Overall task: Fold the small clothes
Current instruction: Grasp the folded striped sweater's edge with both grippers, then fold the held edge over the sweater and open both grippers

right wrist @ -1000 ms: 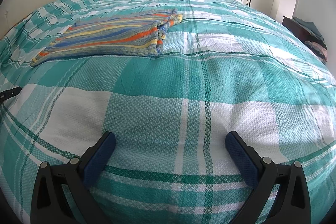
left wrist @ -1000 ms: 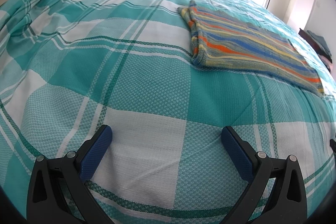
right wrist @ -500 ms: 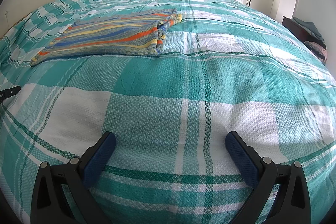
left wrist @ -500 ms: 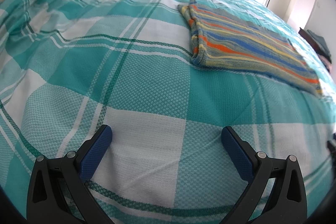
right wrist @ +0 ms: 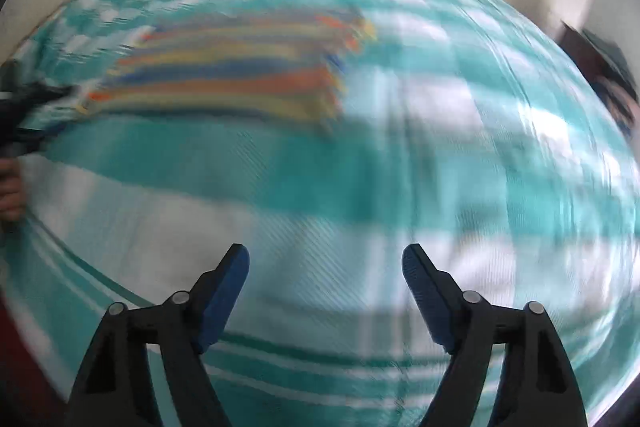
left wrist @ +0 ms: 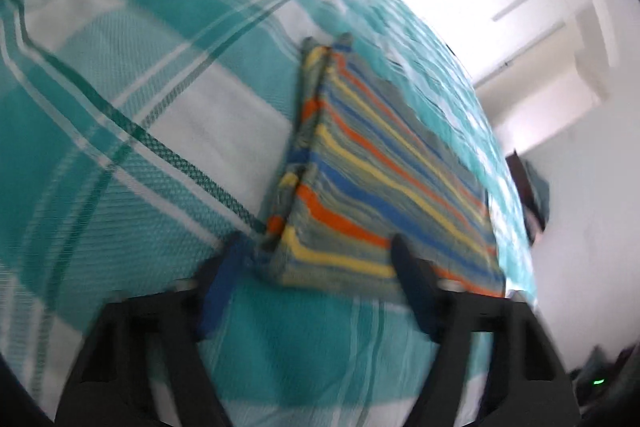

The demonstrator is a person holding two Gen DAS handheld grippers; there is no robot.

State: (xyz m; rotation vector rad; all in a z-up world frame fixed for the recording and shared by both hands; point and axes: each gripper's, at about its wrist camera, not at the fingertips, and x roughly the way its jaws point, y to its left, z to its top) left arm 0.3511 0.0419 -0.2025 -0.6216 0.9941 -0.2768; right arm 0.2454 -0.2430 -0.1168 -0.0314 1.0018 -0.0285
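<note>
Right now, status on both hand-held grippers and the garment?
Left hand-held gripper closing, straddling striped garment's near corner. Right hand-held gripper closing, empty, over bedspread. Nothing obstructing.

The bedspread [left wrist: 168, 155] was woven cloth, matt, with a fine open grid texture showing in its teal and white checks. The folded striped garment [left wrist: 384, 187] looked like a soft knit, matt and slightly ribbed, though blur made the weave hard to judge. The left gripper [left wrist: 316, 255] and right gripper [right wrist: 325, 263] had matt black plastic arms, small shiny metal pins, and blue pads [right wrist: 224, 291] with a finely textured, rubbery look.
</note>
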